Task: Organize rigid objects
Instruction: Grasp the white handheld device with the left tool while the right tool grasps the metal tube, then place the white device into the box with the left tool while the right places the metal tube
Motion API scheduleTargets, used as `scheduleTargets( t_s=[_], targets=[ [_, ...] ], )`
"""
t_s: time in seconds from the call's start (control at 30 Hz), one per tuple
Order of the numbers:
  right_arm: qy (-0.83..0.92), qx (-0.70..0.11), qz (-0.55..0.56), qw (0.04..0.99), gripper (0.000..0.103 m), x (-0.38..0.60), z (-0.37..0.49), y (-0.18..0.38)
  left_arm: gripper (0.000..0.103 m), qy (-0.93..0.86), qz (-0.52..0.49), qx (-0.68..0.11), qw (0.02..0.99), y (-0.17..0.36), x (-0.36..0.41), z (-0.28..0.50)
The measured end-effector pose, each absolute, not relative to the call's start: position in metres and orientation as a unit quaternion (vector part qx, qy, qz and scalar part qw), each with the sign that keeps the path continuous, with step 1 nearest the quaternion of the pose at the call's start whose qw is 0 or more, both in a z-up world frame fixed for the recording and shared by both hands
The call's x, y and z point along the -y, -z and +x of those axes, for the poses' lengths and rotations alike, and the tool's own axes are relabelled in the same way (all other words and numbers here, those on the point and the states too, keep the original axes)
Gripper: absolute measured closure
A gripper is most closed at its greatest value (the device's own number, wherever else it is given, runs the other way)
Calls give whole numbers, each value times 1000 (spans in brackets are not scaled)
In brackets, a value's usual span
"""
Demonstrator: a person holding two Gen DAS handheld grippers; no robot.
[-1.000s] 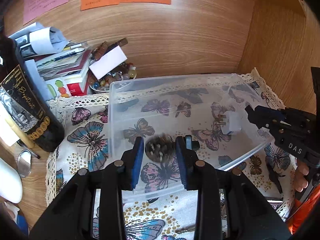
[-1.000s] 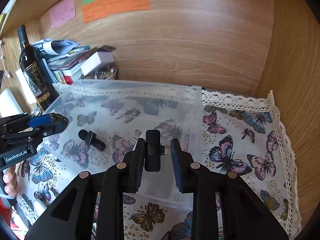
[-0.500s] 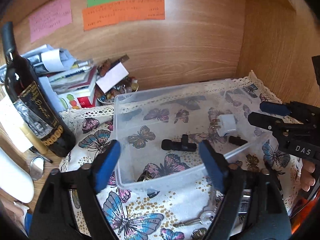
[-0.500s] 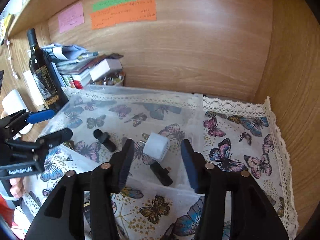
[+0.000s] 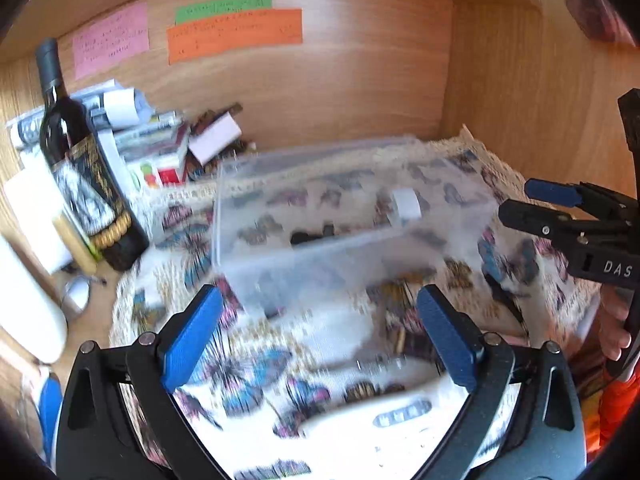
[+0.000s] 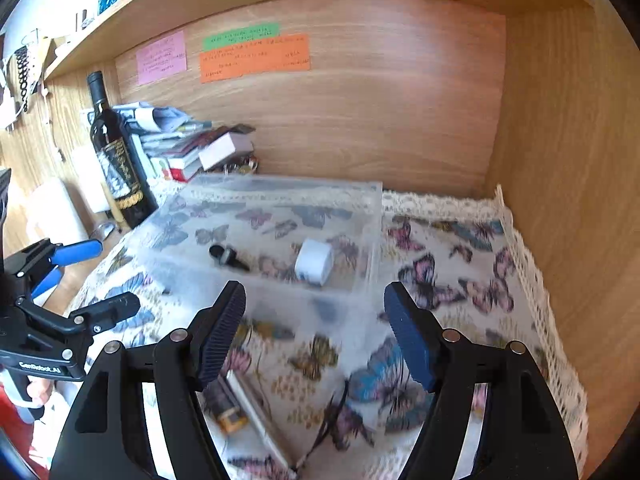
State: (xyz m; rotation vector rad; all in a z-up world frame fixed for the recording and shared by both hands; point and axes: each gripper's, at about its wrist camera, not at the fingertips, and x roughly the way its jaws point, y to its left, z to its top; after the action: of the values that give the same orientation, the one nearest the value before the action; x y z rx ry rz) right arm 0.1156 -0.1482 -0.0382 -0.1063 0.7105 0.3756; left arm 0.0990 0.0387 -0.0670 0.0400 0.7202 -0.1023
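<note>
A clear plastic bin (image 6: 372,216) (image 5: 224,208) stands on the butterfly cloth. Inside it lie a white plug adapter (image 6: 314,262) (image 5: 406,204) and a small black clip-like piece (image 6: 226,257) (image 5: 310,235). My left gripper (image 5: 318,336) is open and empty, held back in front of the bin; it also shows at the left of the right wrist view (image 6: 100,280). My right gripper (image 6: 316,332) is open and empty, in front of the bin's near wall; it also shows at the right of the left wrist view (image 5: 532,204). Loose small items (image 6: 228,404) lie on the cloth near me, blurred.
A dark wine bottle (image 6: 116,160) (image 5: 86,172) stands left of the bin. A pile of books and papers (image 6: 188,144) and a bowl of small things sit behind it. Wooden walls close the back and right. Coloured notes (image 6: 252,56) are stuck on the back wall.
Both grippers opened, dropping the pinecone-like object and the black piece into the bin, then pulled back and up. The view is now wider and blurred.
</note>
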Motion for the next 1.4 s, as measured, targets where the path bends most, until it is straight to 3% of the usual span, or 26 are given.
scheduleTargets(
  t_s=[0.57,0.73,0.8,1.07,1.23,1.4],
  targets=[
    [-188,-444,-76,873,37,146,90,116,4,95,26,-419,903,120,-21,50],
    [-192,-441,-83,873,76,145,91,115,4,112,54,-424,897,125,-4,56],
    [-191,-440,-81,874,87,148,92,114,3,121,63,-424,896,125,3,61],
    [-176,-435,-68,880,89,164,89,109,4,180,87,-442,874,133,36,87],
    [-172,-431,-67,883,89,168,88,108,33,205,74,-443,870,135,41,96],
    [-175,-426,-64,885,89,167,88,106,54,205,57,-439,873,130,30,95]
  ],
)
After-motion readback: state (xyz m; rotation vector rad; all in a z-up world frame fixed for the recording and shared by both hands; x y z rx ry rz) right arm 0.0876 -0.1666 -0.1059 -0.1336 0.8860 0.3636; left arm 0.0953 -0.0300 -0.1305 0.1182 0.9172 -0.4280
